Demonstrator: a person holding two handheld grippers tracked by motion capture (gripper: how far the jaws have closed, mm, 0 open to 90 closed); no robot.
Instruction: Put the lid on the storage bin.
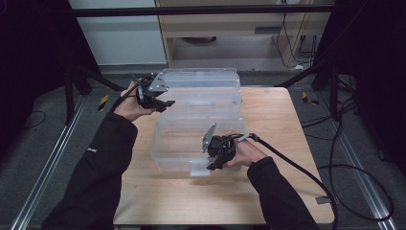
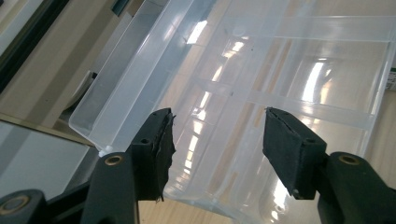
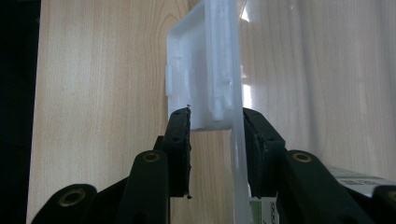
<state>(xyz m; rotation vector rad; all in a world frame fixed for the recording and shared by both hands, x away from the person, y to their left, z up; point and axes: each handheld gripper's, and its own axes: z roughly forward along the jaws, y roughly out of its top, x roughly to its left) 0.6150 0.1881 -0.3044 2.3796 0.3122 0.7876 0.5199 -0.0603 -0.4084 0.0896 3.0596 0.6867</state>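
Right gripper point(image 1: 216, 162) has its fingers around the white latch point(image 3: 198, 88) on the clear box's point(image 1: 196, 120) near side, maybe to unclip it. Left gripper point(image 1: 160, 103), fingers apart, waits by the far-left lid point(image 2: 116, 88), over the counter point(image 1: 273, 143).

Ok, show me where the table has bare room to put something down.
Bare wood lies right of the clear bin, out to the table edge, and across the near strip below both arms. The left side is crowded: the left gripper and sleeve cover it. The right gripper works at the bin's latch.

clear bin point(image 1: 198, 120) blocks mid-table — bare wood point(image 1: 273, 115) rightward.
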